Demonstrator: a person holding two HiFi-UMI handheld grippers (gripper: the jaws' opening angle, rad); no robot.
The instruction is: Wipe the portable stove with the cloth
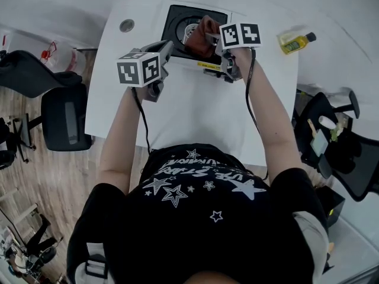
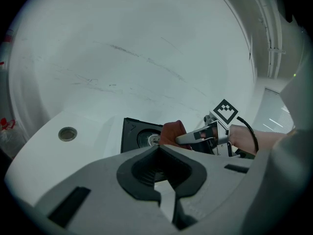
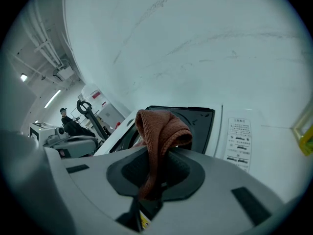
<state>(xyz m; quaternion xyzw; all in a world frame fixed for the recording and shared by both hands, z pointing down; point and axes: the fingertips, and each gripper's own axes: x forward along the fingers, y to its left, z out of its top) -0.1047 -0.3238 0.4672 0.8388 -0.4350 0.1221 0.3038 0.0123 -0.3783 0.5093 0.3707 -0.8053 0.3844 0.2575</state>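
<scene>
Rust-brown cloth (image 3: 159, 131) is pinched between the jaws of the right gripper (image 3: 159, 153), which are pressed onto it; one fold stands up above the jaws in a rounded hump and a narrow strip of it runs down between the pads. In the head view the cloth is bunched over the black top of the portable stove (image 1: 177, 16), just beside the round burner, though the pictures do not show whether it touches the surface. The stove sits at the far edge of the white table (image 1: 195, 111), its black cooking area to the left and a white panel with a printed label (image 3: 238, 138) to the right. The left gripper (image 2: 157, 148) has its jaws brought together with nothing between them; it is held above the table near the stove's front left corner, apart from the cloth and pointing toward the burner. A yellow bottle (image 1: 294, 41) with a dark cap lies on the table well to the right of the stove, and a round grey grommet (image 1: 127, 25) is set into the tabletop to the stove's left. A black office chair (image 1: 65, 120) stands on the wooden floor left of the table.
</scene>
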